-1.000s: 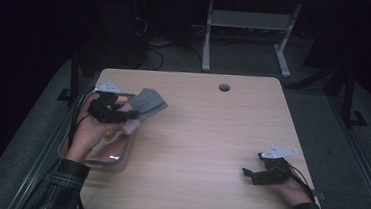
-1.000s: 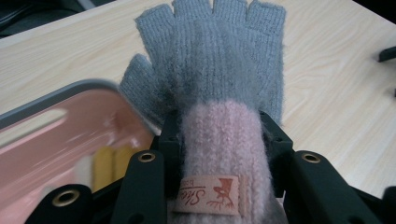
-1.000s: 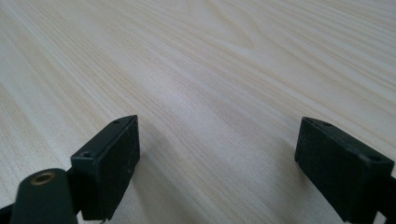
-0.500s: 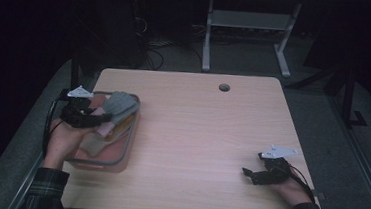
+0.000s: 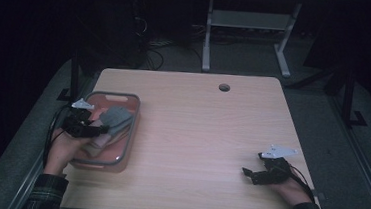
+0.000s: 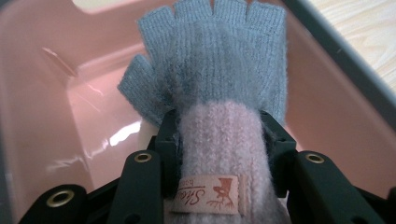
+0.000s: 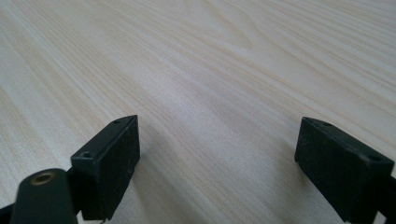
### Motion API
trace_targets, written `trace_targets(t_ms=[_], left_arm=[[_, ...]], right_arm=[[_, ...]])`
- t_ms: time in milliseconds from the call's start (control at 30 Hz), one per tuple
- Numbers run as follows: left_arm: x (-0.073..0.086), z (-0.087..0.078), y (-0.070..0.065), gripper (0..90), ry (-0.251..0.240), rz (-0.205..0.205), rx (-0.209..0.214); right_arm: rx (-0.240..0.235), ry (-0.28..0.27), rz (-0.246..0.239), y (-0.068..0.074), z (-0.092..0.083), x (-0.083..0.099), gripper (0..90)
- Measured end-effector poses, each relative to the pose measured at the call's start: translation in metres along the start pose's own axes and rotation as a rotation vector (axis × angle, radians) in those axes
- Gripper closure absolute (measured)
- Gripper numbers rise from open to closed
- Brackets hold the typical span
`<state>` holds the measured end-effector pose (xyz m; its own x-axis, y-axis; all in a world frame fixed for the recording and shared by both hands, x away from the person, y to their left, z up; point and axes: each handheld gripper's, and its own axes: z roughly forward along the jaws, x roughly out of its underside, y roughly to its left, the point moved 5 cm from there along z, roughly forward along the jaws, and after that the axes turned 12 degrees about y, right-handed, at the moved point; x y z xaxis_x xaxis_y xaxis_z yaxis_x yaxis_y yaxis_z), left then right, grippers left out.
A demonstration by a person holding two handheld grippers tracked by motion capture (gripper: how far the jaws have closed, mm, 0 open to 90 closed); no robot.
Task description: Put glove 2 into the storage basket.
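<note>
We count one fingerless glove, grey with a pink cuff, clamped at the cuff between the jaws of the left gripper, one of our two grippers. The glove hangs inside the single pink tub at the table's left side. Our right gripper rests near the right edge, jaws wide apart, grasping nothing.

There is one fingerless glove, grey with a pink cuff, and one pink tray. There are two grippers and one wooden table.
</note>
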<state>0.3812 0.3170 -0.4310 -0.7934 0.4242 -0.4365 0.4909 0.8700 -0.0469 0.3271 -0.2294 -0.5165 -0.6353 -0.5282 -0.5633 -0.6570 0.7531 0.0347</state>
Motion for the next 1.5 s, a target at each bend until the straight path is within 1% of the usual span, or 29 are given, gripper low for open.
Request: trace_targets(t_ms=[67, 100, 133, 167, 200, 233, 300, 433, 567, 633, 667, 833, 867, 933, 967, 1033, 1133, 1233, 1367, 1467, 1500], left_arm=[[-0.001, 0.001, -0.001, 58.0, 0.011, 0.015, -0.011], [-0.001, 0.003, -0.001, 57.3, 0.028, 0.015, -0.009], [0.000, 0.006, -0.002, 56.1, 0.062, 0.017, -0.012], [-0.001, 0.007, -0.002, 54.1, 0.064, 0.024, -0.020], [-0.001, 0.007, -0.002, 52.4, 0.063, 0.022, -0.024], [-0.002, 0.007, -0.002, 50.0, 0.066, 0.018, -0.019], [-0.002, 0.008, 0.000, 42.3, 0.073, 0.004, -0.015], [-0.003, 0.009, 0.000, 26.0, 0.068, 0.002, -0.016], [-0.004, 0.007, 0.002, 17.3, 0.051, -0.010, -0.013], [-0.005, 0.002, 0.003, 15.7, 0.033, -0.008, -0.022], [-0.006, 0.000, 0.004, 14.8, 0.026, -0.010, -0.020], [-0.012, -0.015, 0.001, 14.2, -0.022, -0.003, 0.000], [-0.013, -0.018, -0.001, 14.1, -0.033, -0.006, 0.009], [-0.016, -0.021, -0.003, 14.1, -0.046, -0.003, 0.015], [-0.018, -0.022, -0.005, 14.1, -0.056, 0.003, 0.022], [-0.022, -0.024, -0.009, 14.1, -0.064, 0.003, 0.036], [-0.030, -0.025, -0.017, 14.1, -0.081, 0.016, 0.058], [-0.040, -0.025, -0.028, 14.1, -0.103, 0.024, 0.081], [-0.050, -0.024, -0.040, 14.1, -0.128, 0.050, 0.106], [-0.058, -0.023, -0.053, 14.1, -0.145, 0.068, 0.130], [-0.060, -0.023, -0.057, 14.1, -0.152, 0.082, 0.132]], right_arm=[[-0.001, -0.003, 0.001, 0.000, 0.000, 0.000, 13.7], [0.000, 0.000, 0.000, 0.000, 0.000, 0.000, 13.7], [0.000, 0.000, 0.000, 0.000, 0.000, 0.000, 13.6], [0.000, 0.000, 0.000, 0.000, 0.000, 0.000, 13.7], [0.000, 0.000, 0.000, 0.000, 0.000, 0.000, 13.6], [0.000, 0.000, 0.000, 0.000, 0.000, 0.000, 13.7], [0.000, 0.000, 0.000, 0.000, 0.000, 0.000, 13.7], [0.000, 0.000, 0.000, 0.000, 0.000, 0.000, 13.6], [-0.001, -0.002, 0.001, 0.000, 0.000, 0.000, 13.6], [0.000, -0.002, 0.001, 0.000, 0.000, 0.000, 13.6], [0.000, 0.000, 0.000, 0.000, 0.000, 0.000, 13.6], [0.000, 0.000, -0.001, 0.000, 0.000, 0.000, 13.7], [-0.001, -0.002, 0.000, 0.000, 0.000, 0.000, 13.6], [0.000, -0.001, -0.001, 0.000, 0.000, 0.000, 13.6], [0.000, 0.000, 0.000, 0.000, 0.000, 0.000, 13.6], [0.000, 0.001, 0.001, 0.000, 0.000, 0.000, 13.6], [-0.003, 0.001, 0.004, 0.000, 0.000, 0.000, 13.6], [-0.003, 0.000, 0.005, 0.001, 0.000, 0.000, 13.6], [-0.003, 0.000, 0.006, 0.001, 0.000, 0.000, 13.6], [-0.003, 0.000, 0.006, 0.001, 0.000, 0.000, 13.6], [-0.003, 0.000, 0.005, 0.001, 0.000, 0.000, 13.6]])
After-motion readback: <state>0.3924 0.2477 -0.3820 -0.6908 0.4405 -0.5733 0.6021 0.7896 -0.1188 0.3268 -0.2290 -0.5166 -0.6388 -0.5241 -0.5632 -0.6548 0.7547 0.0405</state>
